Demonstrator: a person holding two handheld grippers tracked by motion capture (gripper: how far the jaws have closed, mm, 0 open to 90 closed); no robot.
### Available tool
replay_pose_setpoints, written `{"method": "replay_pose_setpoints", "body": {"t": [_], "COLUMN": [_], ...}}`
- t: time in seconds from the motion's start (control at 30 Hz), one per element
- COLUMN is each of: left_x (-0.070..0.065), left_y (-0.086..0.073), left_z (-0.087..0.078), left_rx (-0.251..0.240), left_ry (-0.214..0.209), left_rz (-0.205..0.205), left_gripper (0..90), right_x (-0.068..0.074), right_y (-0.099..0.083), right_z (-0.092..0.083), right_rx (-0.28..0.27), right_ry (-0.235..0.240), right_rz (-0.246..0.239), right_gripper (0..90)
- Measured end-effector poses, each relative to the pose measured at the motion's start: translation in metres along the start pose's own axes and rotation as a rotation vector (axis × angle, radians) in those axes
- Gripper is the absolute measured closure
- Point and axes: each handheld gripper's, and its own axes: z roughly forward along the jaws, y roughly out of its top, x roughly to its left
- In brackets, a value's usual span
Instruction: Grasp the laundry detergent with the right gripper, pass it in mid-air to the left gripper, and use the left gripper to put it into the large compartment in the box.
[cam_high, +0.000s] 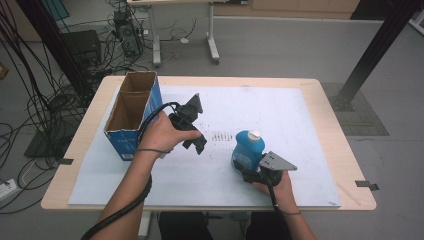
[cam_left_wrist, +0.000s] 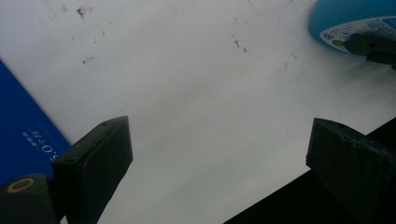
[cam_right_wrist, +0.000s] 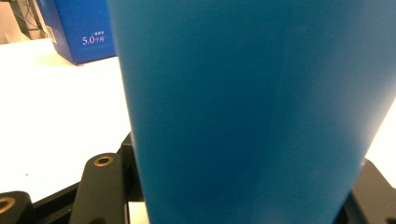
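While the bottle (cam_high: 248, 148) stands upright on the white mat (cam_high: 310, 130), well right of the box (cam_high: 131, 112), it is pinched low on its body by the right gripper (cam_high: 245, 167), where smooth, rigid plastic could slip, and the left gripper (cam_high: 196, 141) is held spread over bare mat.

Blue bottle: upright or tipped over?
Upright: the bottle stands on the white mat, white cap on top, right tongs clamped on it.
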Motion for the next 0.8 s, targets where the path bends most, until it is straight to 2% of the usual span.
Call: {"method": "replay_pose_setpoints", "body": {"t": [0.53,0.8], "left_x": [0.0002,0.0006], "left_y": [0.0002,-0.0007], "left_z": [0.0007,0.0012], "left_rx": [0.0,-0.016], "left_ry": [-0.003,-0.003], "left_rz": [0.003,0.0], "left_gripper": [7.5,7.6], "right_x": [0.0001,0.0002], "right_y": [-0.0001,-0.0001], "right_z": [-0.0001,0.0], "right_rx": [0.0,0.0], "right_ry": [0.0,0.0], "right_rz": [0.0,-0.001], "right_gripper": [39.5,39.4]}}
